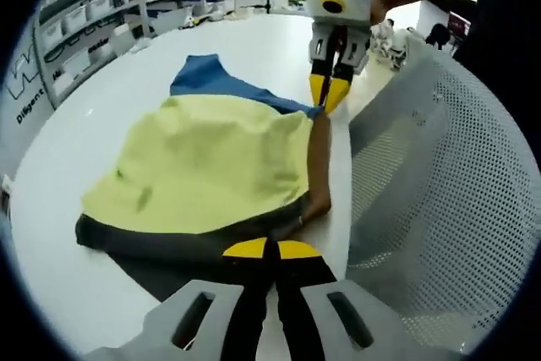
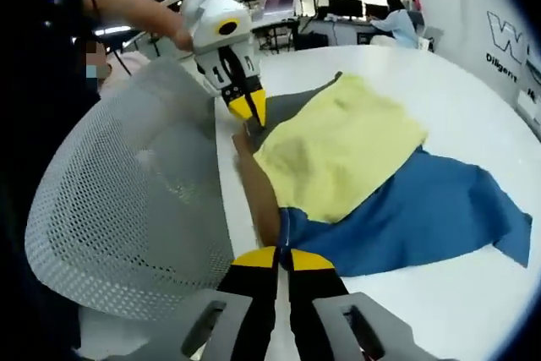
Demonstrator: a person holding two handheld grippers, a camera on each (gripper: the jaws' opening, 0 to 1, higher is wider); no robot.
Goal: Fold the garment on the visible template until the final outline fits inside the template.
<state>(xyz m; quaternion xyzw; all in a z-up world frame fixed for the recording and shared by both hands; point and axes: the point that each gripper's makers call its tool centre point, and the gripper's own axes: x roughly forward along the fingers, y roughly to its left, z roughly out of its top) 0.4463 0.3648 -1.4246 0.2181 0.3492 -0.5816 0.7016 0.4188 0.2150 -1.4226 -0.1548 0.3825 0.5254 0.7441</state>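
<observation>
As the garment [image 1: 211, 166] lies flat on the white worktop [image 1: 101, 65], both tools stand at opposite ends of one long edge.

Garment: yellow panel on top, blue part at the upper centre of the left gripper view, dark grey part at the lower left; a brown strip [image 1: 319, 166] runs along its right side there.
Long axis: the brown strip runs from the left tool [image 1: 270, 249] at the bottom of that view up to the right tool [image 1: 330, 95] at the upper right.
Left tool: jaws closed together, yellow tips meeting at the grey hem; it seems to pinch the cloth, though the pinch itself is hidden.
Right tool: in the right gripper view [image 2: 283, 258] its jaws are closed at the corner where the blue part [image 2: 423, 209] meets the brown strip; cloth appears caught between the tips.
Nearer hand: neither; each tool holds one end of the same edge.
Bulk of cloth: left of the edge in the left gripper view, right of it in the right gripper view.
Mesh chair back [image 1: 448, 200]: just beside the worktop edge, on the side away from the cloth.
Template: cannot be made out.
Judgement: the coming fold would carry this edge sideways across the yellow panel.
</observation>
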